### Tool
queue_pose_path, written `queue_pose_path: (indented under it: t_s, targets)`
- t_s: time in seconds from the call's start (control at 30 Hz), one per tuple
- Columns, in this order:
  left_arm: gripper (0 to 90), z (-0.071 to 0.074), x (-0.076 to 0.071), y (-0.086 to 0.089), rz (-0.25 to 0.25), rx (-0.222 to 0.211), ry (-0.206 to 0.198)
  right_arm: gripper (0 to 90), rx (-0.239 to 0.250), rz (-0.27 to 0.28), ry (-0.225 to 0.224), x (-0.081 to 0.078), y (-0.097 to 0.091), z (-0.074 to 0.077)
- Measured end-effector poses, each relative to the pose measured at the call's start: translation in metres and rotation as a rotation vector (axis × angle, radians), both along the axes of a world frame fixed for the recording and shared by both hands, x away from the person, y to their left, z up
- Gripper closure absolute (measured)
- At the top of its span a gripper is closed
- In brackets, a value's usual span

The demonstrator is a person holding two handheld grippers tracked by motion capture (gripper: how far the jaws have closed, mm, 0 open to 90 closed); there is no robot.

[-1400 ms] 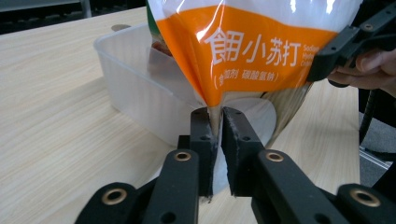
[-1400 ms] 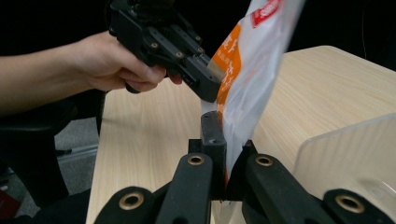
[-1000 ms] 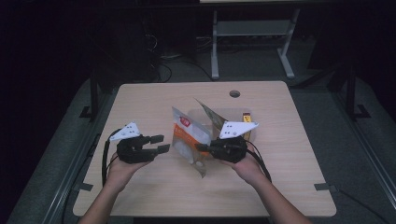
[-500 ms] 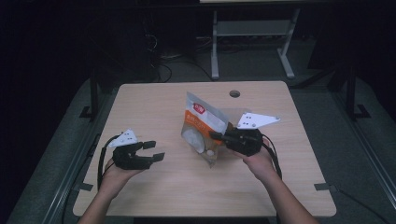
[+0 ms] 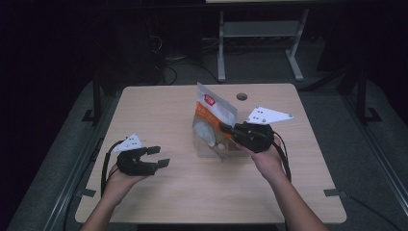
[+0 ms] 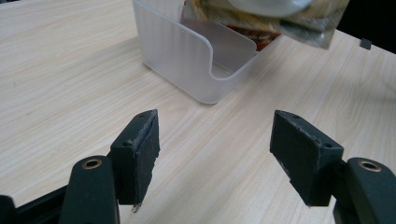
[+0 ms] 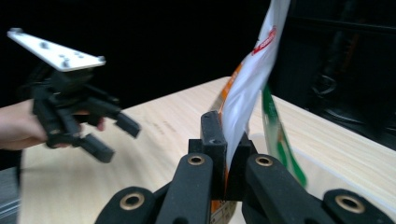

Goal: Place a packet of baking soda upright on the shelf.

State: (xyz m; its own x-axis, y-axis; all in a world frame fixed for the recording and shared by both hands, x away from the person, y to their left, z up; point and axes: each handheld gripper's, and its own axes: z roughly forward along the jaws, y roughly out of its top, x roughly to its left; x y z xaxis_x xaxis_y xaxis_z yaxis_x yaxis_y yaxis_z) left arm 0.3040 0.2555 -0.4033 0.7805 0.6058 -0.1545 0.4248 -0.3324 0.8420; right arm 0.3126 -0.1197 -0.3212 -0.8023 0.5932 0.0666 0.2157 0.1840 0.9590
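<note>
Wood-grain table (image 5: 159, 110): taking up the centre of the high view, with dark floor lying all round its edges.
High view, snack bag (image 5: 215, 118): hanging at about 12 o'clock from table centre, lifted and tilted, its bottom reaching down toward a clear plastic bin (image 5: 210, 150).
High view, right gripper (image 5: 226, 128): clamping the bag's edge from the 3 o'clock side, jaws pressed tight on the film.
High view, left gripper (image 5: 159, 157): idling at about 8 o'clock, well apart from the bag, jaws having just been opening, nothing lying between them.
Left gripper view, pads (image 6: 139, 148): standing wide over bare wood.
Left gripper view, bin (image 6: 187, 51): sitting at 12 o'clock, its cut-out wall facing the camera, the bag (image 6: 280, 21) hanging at its open top, at 1 o'clock.
Right gripper view, grip: jaws closing on the bag's (image 7: 247, 93) lower edge, the pouch rising toward 1 o'clock.
Right gripper view, other gripper (image 7: 114, 137): waiting open at 9 o'clock, near the table's edge.
Step in hand, judged: lowering the bag into the bin; doing it well likely means keeping the pouch upright, aligning its bottom inside the walls before easing the clamp.
Edges: bin rim thin and possibly snagging the film.
Open room: plenty lying at 6 and 9 o'clock; the far table edge, at 12 o'clock, being nearer.
</note>
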Motion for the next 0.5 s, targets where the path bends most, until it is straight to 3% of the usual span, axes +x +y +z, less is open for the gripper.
queue_pose_path:
  t_s: [0.07,0.3,0.5]
  targets:
    - [32.6,-0.001,0.0,-0.001,-0.001,0.001,0.001,90.0,-0.024,-0.042,-0.003,0.001,0.002,0.001]
    - [32.6,-0.003,0.001,-0.004,-0.01,0.008,0.014,90.0,-0.038,-0.138,0.016,0.01,0.006,-0.001]
    - [32.4,-0.004,0.001,-0.006,-0.016,0.01,0.011,90.0,-0.071,-0.207,-0.006,0.018,0.013,-0.004]
